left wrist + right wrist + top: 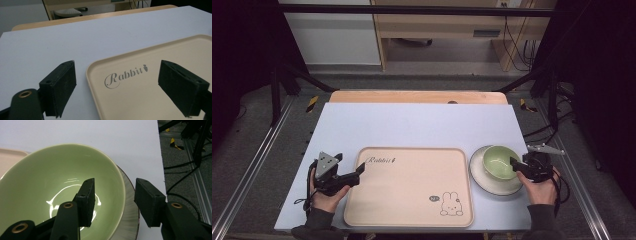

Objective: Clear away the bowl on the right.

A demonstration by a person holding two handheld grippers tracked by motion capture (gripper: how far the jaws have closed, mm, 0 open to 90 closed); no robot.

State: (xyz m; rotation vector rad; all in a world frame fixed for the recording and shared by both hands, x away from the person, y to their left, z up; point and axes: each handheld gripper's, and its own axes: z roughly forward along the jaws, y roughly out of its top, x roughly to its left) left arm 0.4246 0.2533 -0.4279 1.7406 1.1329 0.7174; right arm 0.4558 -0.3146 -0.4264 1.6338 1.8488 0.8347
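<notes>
My left claw (pixel 353 176) and right claw (pixel 518 166) are black, with blocky matte jaws, brass-ringed pivot screws, a grey three-cornered plate on top, trailing black cables and dark sleeve cuffs behind.

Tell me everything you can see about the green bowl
The green bowl is pale green and glossy, like glazed ceramic, round with a smooth flared wall, and looks empty. It sits upright on a white plate just right of the beige tray. The right gripper straddles its right rim, one jaw inside, one outside, not yet closed on it.
</notes>
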